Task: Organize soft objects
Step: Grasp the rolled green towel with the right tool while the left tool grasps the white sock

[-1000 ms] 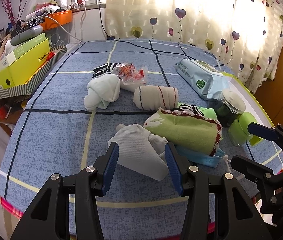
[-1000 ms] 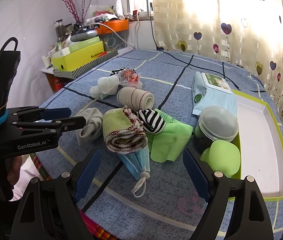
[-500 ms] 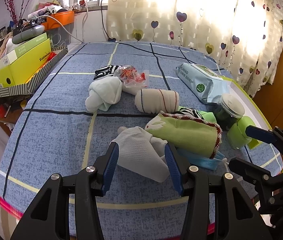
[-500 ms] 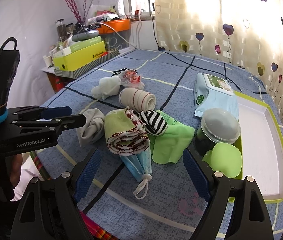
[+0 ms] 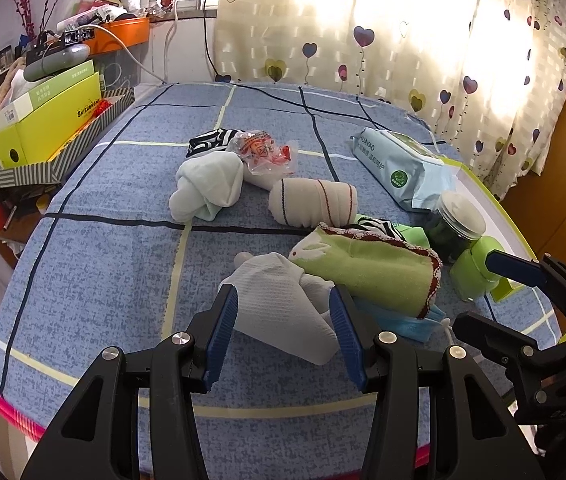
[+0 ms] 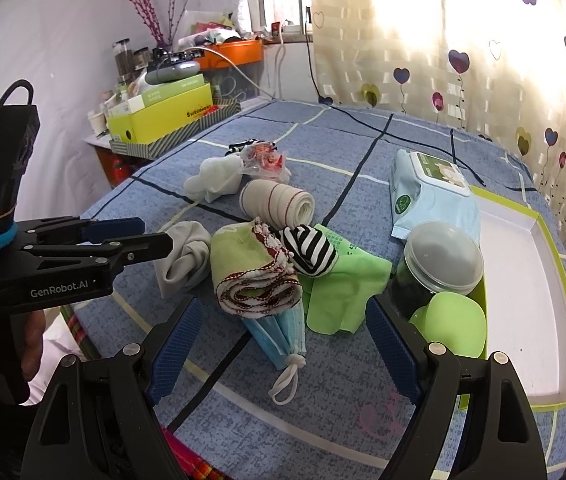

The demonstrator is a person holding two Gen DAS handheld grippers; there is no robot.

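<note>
Soft items lie on a blue checked bed. My left gripper [image 5: 285, 320] is open with its jaws either side of a white-grey sock [image 5: 283, 308], which also shows in the right wrist view [image 6: 187, 256]. Beside it lie a rolled green towel with red trim [image 5: 367, 268], a blue face mask [image 6: 283, 332], a striped sock [image 6: 311, 248], a green cloth [image 6: 343, 292], a beige rolled sock [image 5: 315, 200] and a pale bundled sock [image 5: 207, 188]. My right gripper [image 6: 283, 344] is open and empty, low over the mask.
A white tray with a green rim [image 6: 523, 288] sits at the right. A lidded jar [image 6: 439, 264], a green cup [image 6: 451, 324] and a wipes pack [image 6: 431, 192] stand by it. A crinkly snack bag [image 5: 263, 152] lies farther back. Boxes [image 5: 43, 128] are stacked left of the bed.
Both grippers have eased slightly forward toward the pile. The left jaws stay open around the white-grey sock. Nothing was grasped.
</note>
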